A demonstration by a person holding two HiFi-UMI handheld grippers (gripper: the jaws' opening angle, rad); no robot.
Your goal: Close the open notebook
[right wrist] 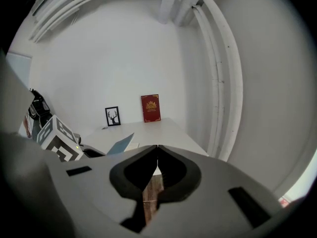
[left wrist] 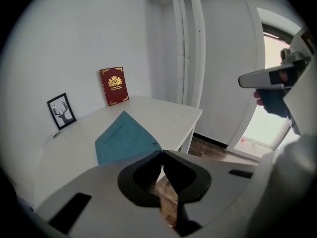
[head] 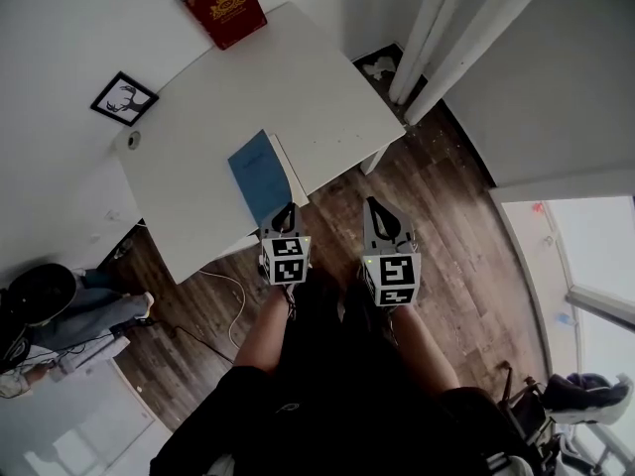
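A blue notebook (head: 260, 177) lies on the white table (head: 298, 87) close to its front edge, blue cover up, with a thin white strip of pages along its right side. It also shows in the left gripper view (left wrist: 126, 138) and the right gripper view (right wrist: 120, 144). My left gripper (head: 285, 211) hovers at the notebook's near end, shut, with nothing in it (left wrist: 162, 152). My right gripper (head: 375, 206) hangs over the wooden floor just off the table's front edge, also shut and empty (right wrist: 157, 147).
A red book (head: 224, 6) leans on the wall at the table's far end. A framed deer picture (head: 124, 98) and a small round object (head: 133, 140) sit at the left. White pipes (head: 437, 28) run beside the table. A person (head: 60, 305) sits at lower left.
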